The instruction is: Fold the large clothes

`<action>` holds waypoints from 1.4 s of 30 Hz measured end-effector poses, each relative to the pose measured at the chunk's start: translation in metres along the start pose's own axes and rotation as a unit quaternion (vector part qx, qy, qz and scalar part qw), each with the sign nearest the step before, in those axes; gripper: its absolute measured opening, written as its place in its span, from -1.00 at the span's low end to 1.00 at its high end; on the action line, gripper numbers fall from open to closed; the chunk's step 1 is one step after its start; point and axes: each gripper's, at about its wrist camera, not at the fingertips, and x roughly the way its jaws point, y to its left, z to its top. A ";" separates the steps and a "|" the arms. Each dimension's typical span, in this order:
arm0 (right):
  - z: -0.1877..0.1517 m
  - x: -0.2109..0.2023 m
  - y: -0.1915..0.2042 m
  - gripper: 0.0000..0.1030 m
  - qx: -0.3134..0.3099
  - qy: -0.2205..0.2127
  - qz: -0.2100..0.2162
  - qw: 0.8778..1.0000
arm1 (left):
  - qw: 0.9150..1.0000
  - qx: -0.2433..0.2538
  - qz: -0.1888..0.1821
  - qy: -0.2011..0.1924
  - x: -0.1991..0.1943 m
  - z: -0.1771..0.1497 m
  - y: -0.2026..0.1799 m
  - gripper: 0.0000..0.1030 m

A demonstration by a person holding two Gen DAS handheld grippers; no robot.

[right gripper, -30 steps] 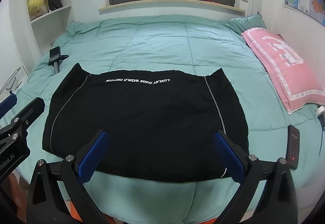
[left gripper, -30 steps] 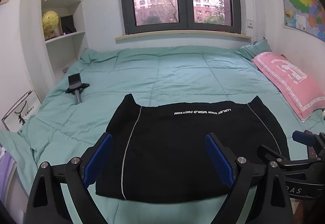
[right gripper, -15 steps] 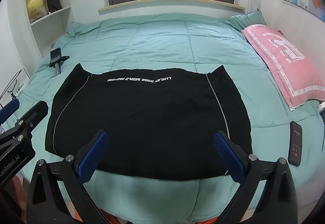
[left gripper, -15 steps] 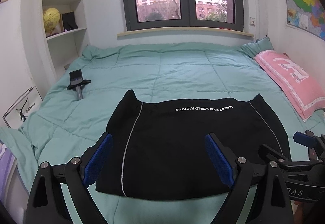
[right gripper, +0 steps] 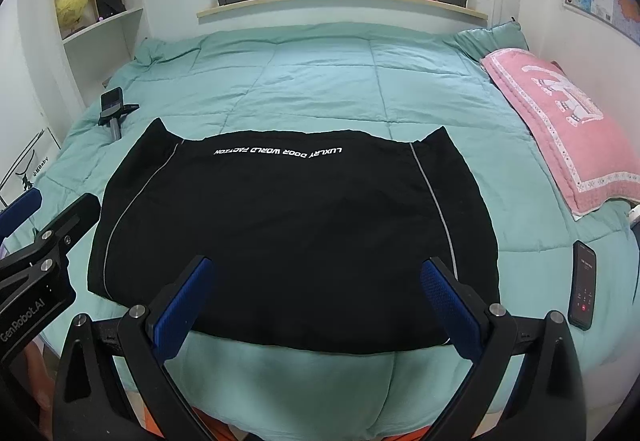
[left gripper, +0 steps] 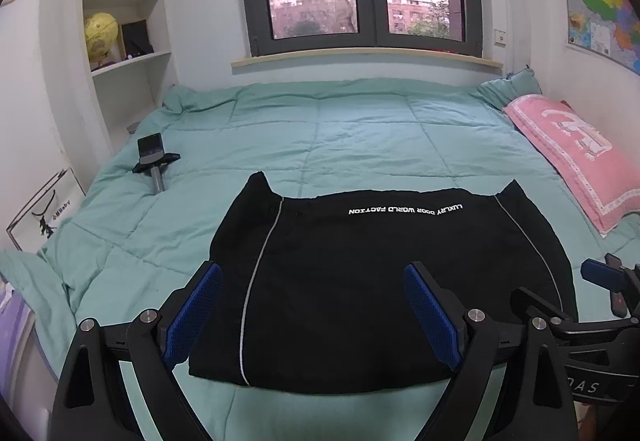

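Note:
A black garment (left gripper: 384, 281) with white lettering and thin white side stripes lies folded flat on the green quilt near the bed's front edge; it also shows in the right wrist view (right gripper: 292, 237). My left gripper (left gripper: 314, 313) is open and empty, held above the garment's front left part. My right gripper (right gripper: 318, 305) is open and empty, above the garment's front edge. Each gripper shows at the edge of the other's view.
A pink pillow (right gripper: 560, 125) lies along the right side of the bed. A phone (right gripper: 583, 289) lies at the front right. A black phone stand (left gripper: 154, 161) lies at the left. A bookshelf (left gripper: 124, 25) stands left, a window behind.
Both grippers have drawn back and risen slightly, so the garment sits a little farther away. The garment has not moved. Both stay open.

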 end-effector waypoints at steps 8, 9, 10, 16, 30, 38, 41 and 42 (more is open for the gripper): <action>0.003 -0.003 -0.007 1.00 0.004 -0.005 -0.005 1.000 | 1.000 0.008 -0.004 -0.002 -0.001 0.004 -0.010 0.79; 0.003 -0.003 -0.009 1.00 0.005 -0.006 -0.007 1.000 | 1.000 0.011 -0.004 -0.001 0.000 0.004 -0.012 0.79; 0.003 -0.003 -0.009 1.00 0.006 -0.005 -0.008 1.000 | 1.000 0.013 -0.003 0.000 0.000 0.004 -0.013 0.79; 0.006 -0.001 -0.015 1.00 0.011 -0.002 -0.009 1.000 | 1.000 0.020 0.002 0.000 0.002 0.004 -0.015 0.79; 0.003 0.009 -0.008 1.00 0.002 0.011 -0.006 1.000 | 1.000 0.015 0.005 0.013 0.012 0.001 -0.009 0.79; 0.003 0.011 -0.011 1.00 0.004 0.013 -0.004 1.000 | 1.000 0.014 0.002 0.015 0.012 0.002 -0.009 0.80; 0.003 0.012 -0.011 1.00 0.003 0.016 -0.005 1.000 | 1.000 0.013 -0.002 0.022 0.015 0.001 -0.009 0.79; 0.002 0.012 -0.011 1.00 0.001 0.017 -0.006 1.000 | 1.000 0.013 0.000 0.023 0.016 0.001 -0.009 0.79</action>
